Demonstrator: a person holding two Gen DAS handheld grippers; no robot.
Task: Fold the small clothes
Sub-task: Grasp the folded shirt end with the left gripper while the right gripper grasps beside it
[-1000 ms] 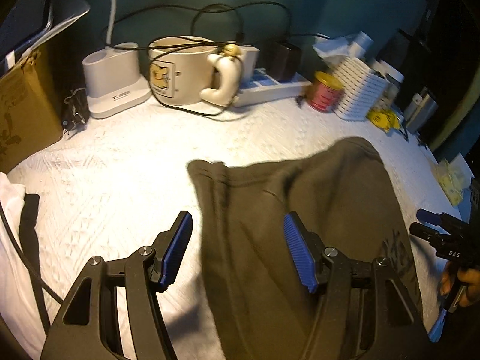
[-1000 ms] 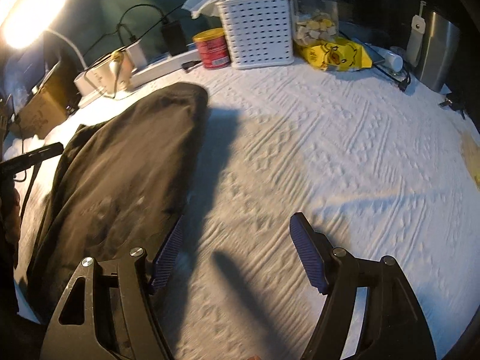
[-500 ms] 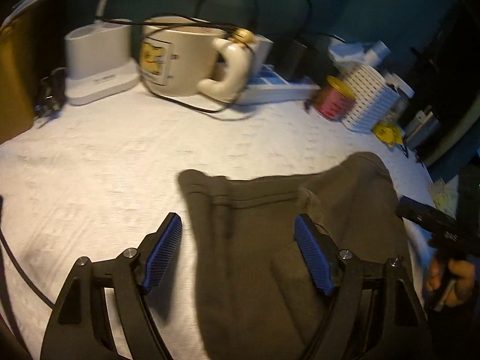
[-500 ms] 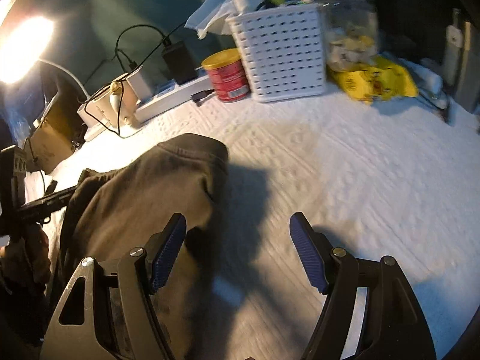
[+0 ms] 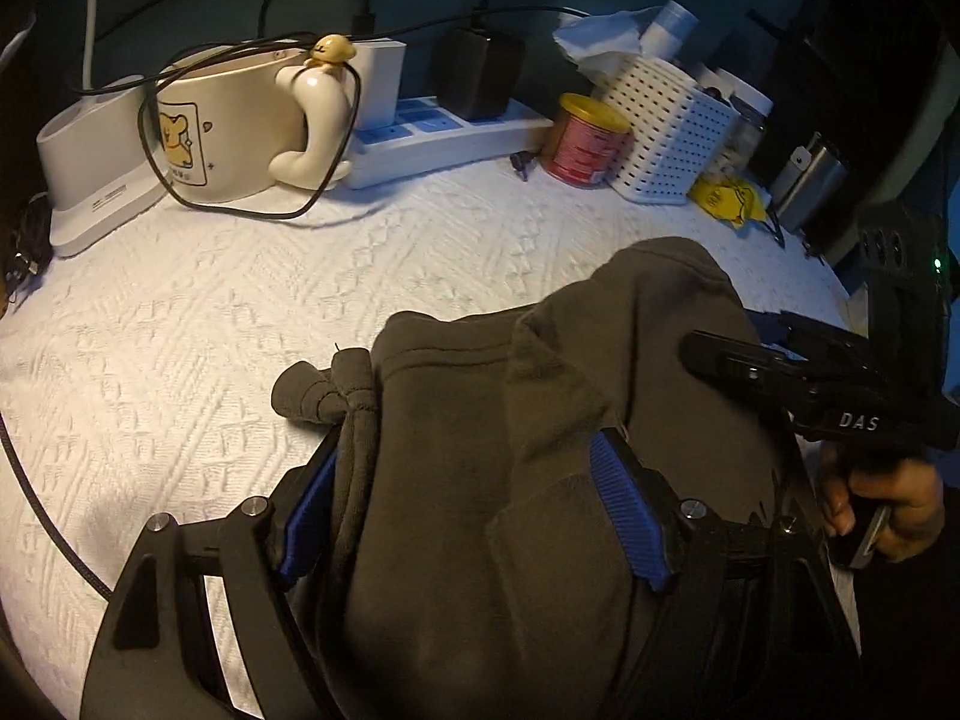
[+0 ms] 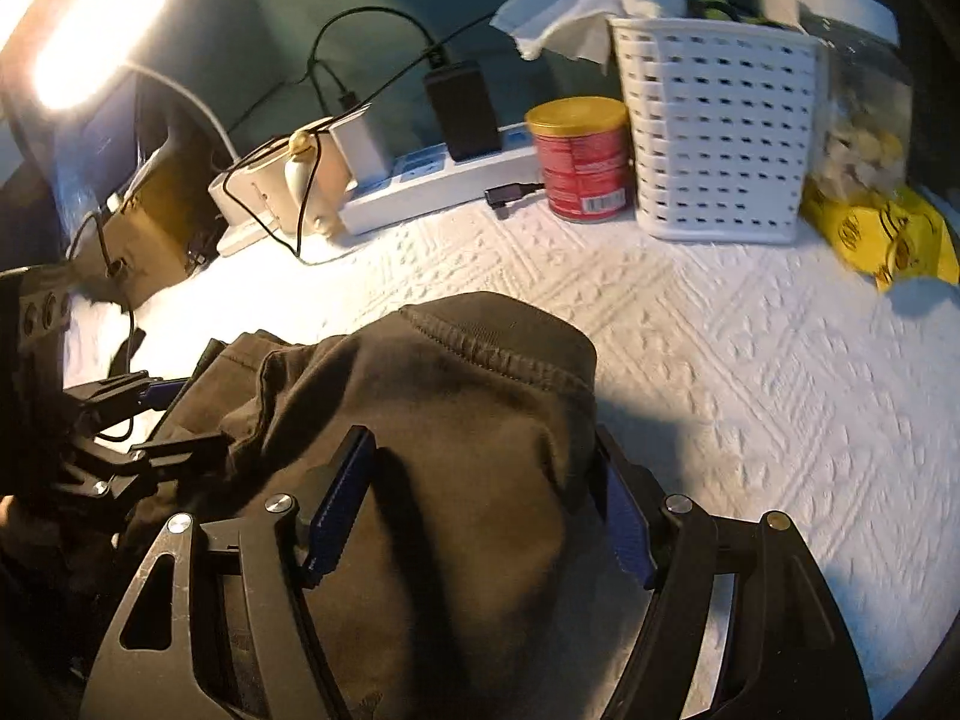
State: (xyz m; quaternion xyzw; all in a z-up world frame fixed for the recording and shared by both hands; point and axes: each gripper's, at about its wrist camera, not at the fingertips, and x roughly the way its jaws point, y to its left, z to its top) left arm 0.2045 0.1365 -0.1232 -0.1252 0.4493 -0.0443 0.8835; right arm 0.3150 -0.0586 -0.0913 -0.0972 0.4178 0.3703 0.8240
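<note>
A dark olive garment (image 5: 600,360) lies bunched on the white textured cloth (image 5: 210,330). My left gripper (image 5: 474,480) is open over its near left corner. The fabric fills the gap between the blue pads, and a rolled hem (image 5: 336,390) sits against the left finger. My right gripper (image 6: 480,480) is open too, astride the garment's (image 6: 480,372) right part, with its stitched edge curling just ahead. The cloth partly hides the right finger. Each view shows the other gripper: the right one (image 5: 810,384) with a hand (image 5: 882,498), the left one (image 6: 138,420).
Along the back wall stand a cream mug (image 5: 240,132), a white power strip (image 5: 444,132) with chargers and looping cables, a red can (image 5: 585,141), a white perforated basket (image 5: 666,126) and a yellow packet (image 5: 729,201). A lit lamp (image 6: 90,42) glares at the upper left.
Both grippers have moved forward and down onto the garment. Its far edge, flat a second ago, is now bunched between the jaws. The left jaws stand slightly wider.
</note>
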